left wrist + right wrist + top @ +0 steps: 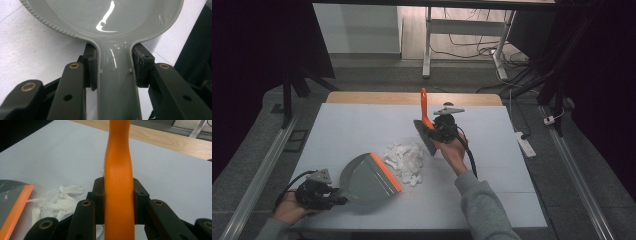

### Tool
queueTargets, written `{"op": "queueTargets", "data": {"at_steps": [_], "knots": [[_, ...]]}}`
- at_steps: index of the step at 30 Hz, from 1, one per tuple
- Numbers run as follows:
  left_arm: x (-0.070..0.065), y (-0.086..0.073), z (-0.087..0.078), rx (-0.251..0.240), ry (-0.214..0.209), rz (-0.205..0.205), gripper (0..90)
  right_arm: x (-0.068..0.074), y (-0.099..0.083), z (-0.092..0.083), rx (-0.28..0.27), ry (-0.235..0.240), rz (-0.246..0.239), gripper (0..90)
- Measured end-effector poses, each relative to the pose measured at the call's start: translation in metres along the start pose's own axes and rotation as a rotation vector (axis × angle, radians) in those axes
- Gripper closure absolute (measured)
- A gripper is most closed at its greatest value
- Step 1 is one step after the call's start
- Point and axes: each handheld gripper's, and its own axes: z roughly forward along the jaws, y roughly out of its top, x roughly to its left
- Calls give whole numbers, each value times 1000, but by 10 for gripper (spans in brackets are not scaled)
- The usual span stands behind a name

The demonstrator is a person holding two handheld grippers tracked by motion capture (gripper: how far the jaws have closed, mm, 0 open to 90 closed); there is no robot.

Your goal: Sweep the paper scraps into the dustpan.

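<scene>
A grey dustpan (367,181) with an orange front lip lies on the white table, its lip facing a pile of white paper scraps (405,159). My left gripper (332,196) is shut on the dustpan's handle (117,82) at the table's front left; both pads press its sides. To the right of the pile, my right gripper (438,131) is shut on the orange handle (118,195) of a hand brush (426,127). The handle points up and away, and the dark bristles hang just right of the scraps (58,201). The dustpan's orange lip (17,210) shows beside them.
The white table cover (362,130) leaves a wooden strip (412,98) along the far edge. Beyond it stand white desk legs (428,45) and floor cables. A power strip (525,142) lies on the floor to the right. Metal rails (257,175) run along both sides.
</scene>
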Motion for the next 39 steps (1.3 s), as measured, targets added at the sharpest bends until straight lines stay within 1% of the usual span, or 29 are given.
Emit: {"op": "queueTargets", "data": {"at_steps": [6, 10, 16, 22, 26, 27, 31, 36, 39], "knots": [[0, 0, 1, 2, -1, 1, 618, -7, -3, 7, 27, -19, 22, 702], [1, 0, 2, 4, -2, 2, 618, -10, -4, 11, 39, -18, 42, 703], [1, 1, 5, 18, -9, 3, 619, -8, -2, 16, 58, -21, 23, 703], [1, 1, 7, 29, -11, -1, 618, -4, -2, 21, 68, -7, 21, 704], [2, 2, 8, 37, -5, -8, 619, 0, -1, 24, 74, -3, 3, 704], [3, 2, 8, 38, -7, -7, 618, 2, -1, 25, 74, 4, 7, 704], [3, 3, 9, 40, -8, -6, 619, 8, 0, 30, 84, 22, -8, 704], [3, 8, 12, 50, -12, 3, 619, 21, 1, 36, 100, 49, -27, 705], [4, 8, 12, 50, -17, 2, 619, 30, 1, 39, 112, 67, -52, 704]]}}
